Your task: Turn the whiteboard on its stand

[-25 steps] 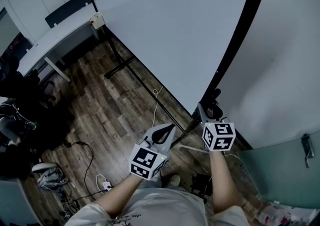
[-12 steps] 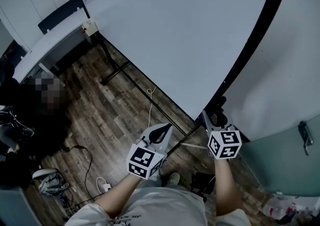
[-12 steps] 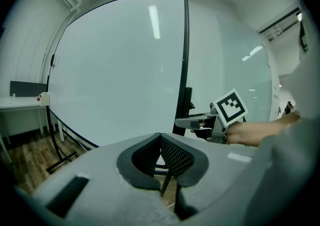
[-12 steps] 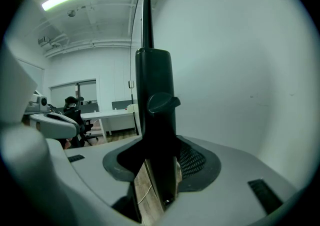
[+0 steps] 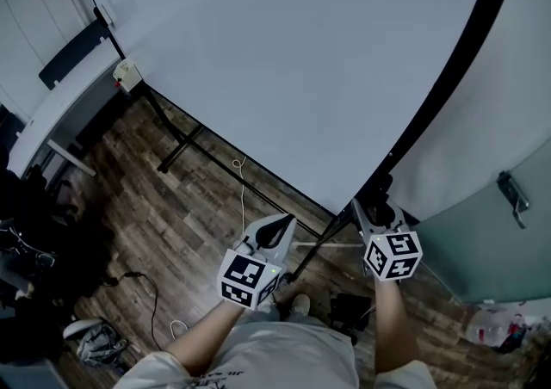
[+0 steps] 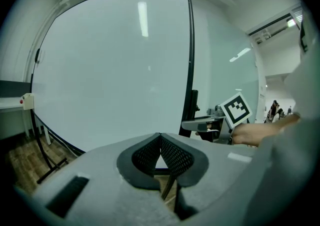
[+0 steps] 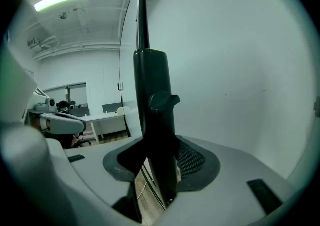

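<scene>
The whiteboard point(image 5: 284, 60) fills the upper head view, its black side frame point(image 5: 448, 77) running down to a black stand post point(image 5: 379, 194). My right gripper point(image 5: 372, 208) is shut on that post, just below a black clamp knob point(image 7: 162, 101); the post point(image 7: 152, 135) stands upright between the jaws and the board shows edge-on above it. My left gripper point(image 5: 275, 228) hangs in front of the board's lower edge, apart from it. Its jaws are shut tip to tip with nothing between them point(image 6: 160, 139). The white board face point(image 6: 115, 70) lies ahead of it.
The stand's black foot point(image 5: 176, 148) and a thin cable point(image 5: 241, 189) lie on the wooden floor. A white desk point(image 5: 52, 112) with a small box point(image 5: 126, 74) is at the left. A glass door with a handle point(image 5: 512, 194) stands at the right, dark clutter point(image 5: 26, 232) at the far left.
The board face now takes up more of the head view, and the desk has slid toward the left edge. My right gripper has shifted slightly right and down, still on the post.
</scene>
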A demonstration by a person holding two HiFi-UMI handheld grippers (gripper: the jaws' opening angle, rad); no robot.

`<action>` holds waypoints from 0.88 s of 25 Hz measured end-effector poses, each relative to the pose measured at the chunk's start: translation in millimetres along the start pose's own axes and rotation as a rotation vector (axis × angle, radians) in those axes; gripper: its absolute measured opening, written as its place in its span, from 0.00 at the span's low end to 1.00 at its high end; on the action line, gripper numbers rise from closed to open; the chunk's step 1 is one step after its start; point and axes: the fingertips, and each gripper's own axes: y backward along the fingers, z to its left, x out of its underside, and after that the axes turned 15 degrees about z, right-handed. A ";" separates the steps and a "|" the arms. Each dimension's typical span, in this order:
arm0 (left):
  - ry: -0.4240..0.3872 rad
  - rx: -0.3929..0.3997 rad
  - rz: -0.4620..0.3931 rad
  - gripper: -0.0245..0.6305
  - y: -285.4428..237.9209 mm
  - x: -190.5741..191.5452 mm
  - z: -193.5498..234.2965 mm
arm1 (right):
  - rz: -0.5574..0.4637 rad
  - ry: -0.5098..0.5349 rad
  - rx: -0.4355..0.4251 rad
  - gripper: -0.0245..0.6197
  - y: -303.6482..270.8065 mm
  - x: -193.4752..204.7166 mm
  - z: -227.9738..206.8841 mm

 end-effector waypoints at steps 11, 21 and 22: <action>-0.046 0.102 0.004 0.05 -13.5 -10.6 -40.0 | 0.000 -0.053 0.037 0.29 33.5 15.5 -27.6; -0.067 0.124 0.001 0.05 -10.0 -9.3 -50.2 | -0.011 -0.062 0.028 0.30 37.0 20.0 -31.3; -0.068 0.126 -0.001 0.05 -9.5 -9.7 -51.0 | -0.007 -0.059 0.028 0.30 38.4 20.9 -31.8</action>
